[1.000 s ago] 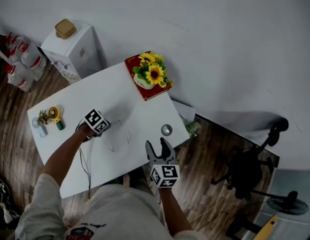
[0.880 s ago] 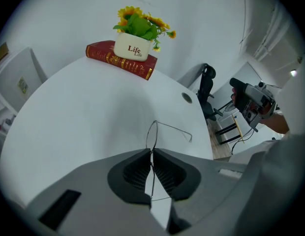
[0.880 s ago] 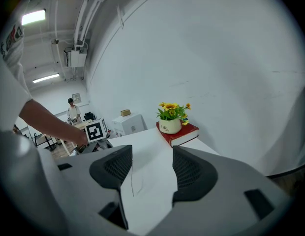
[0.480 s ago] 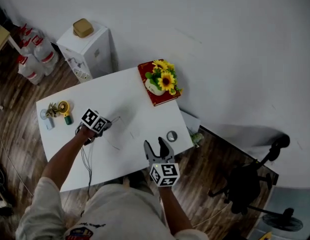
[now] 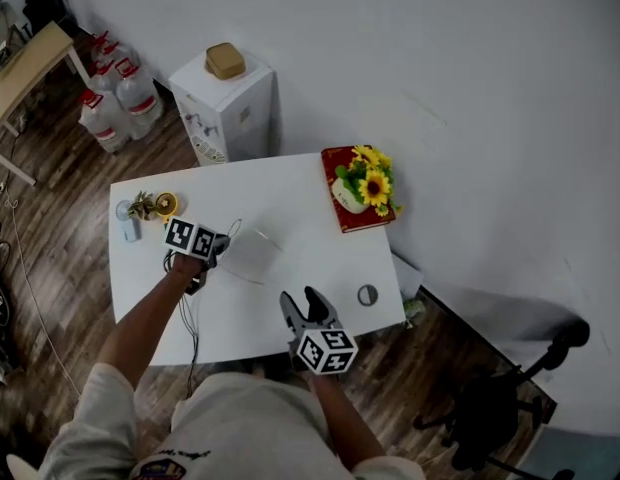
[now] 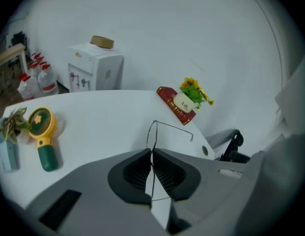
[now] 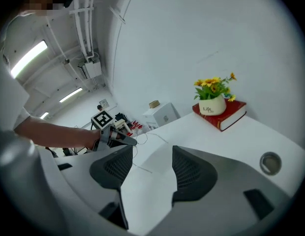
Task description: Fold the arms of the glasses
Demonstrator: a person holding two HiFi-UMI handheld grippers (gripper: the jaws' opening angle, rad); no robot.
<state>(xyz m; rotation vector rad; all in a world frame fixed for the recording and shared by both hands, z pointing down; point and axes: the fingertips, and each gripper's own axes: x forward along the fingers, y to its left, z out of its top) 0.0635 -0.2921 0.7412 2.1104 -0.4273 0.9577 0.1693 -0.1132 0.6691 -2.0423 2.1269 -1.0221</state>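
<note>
The glasses (image 5: 248,256) are thin wire-framed and hang just over the white table (image 5: 290,193). My left gripper (image 5: 222,243) is shut on their frame. In the left gripper view the wire rim (image 6: 152,132) sticks out past the closed jaws of the left gripper (image 6: 151,152), and one arm (image 6: 178,127) juts out to the right, unfolded. My right gripper (image 5: 299,298) hovers near the table's front edge with its jaws wide apart. In the right gripper view nothing sits between the jaws of the right gripper (image 7: 151,154); the left gripper (image 7: 118,138) and the glasses wire (image 7: 142,139) lie ahead of it.
A red book with a sunflower pot (image 5: 358,200) sits at the table's far right corner. A small yellow fan (image 5: 166,205) stands at the left end and a round metal cap (image 5: 367,294) near the front right. A white cabinet (image 5: 230,103) and water bottles (image 5: 115,103) stand behind.
My left gripper has lifted and rolled with the glasses still in its grip. The right gripper has swung left toward them, still open.
</note>
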